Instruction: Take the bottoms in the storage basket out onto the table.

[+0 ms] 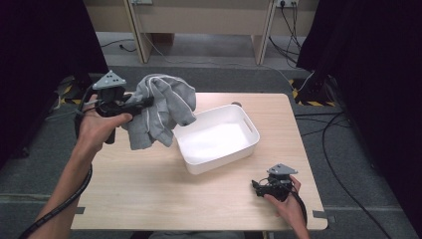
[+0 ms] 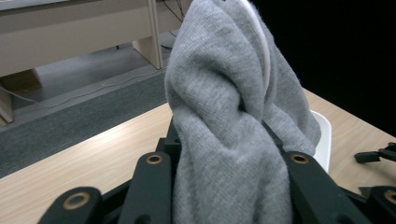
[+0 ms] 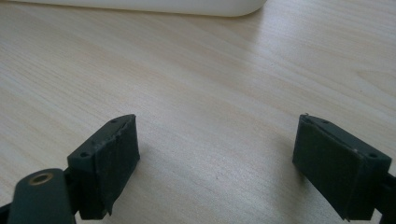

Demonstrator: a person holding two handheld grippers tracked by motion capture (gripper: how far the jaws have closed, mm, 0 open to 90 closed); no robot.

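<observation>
The left gripper (image 1: 144, 102) clamps a bunched grey knit garment (image 2: 229, 126) beside the white rectangular plastic bin (image 1: 247, 124); the right gripper (image 3: 217, 154) rests spread wide on the pale wooden table (image 3: 210, 74).

A wooden table (image 1: 209, 199) is standing at the centre of the frame on grey carpet (image 1: 30, 174). Cables (image 1: 343, 149) are trailing over the floor at right. A pale desk (image 1: 199, 20) is standing along the top edge.

A light wooden table (image 1: 209, 199) stands on grey carpet (image 1: 358, 214); black curtains (image 1: 378, 59) hang at both sides, beige furniture (image 1: 199, 20) and cables (image 1: 338, 129) behind
</observation>
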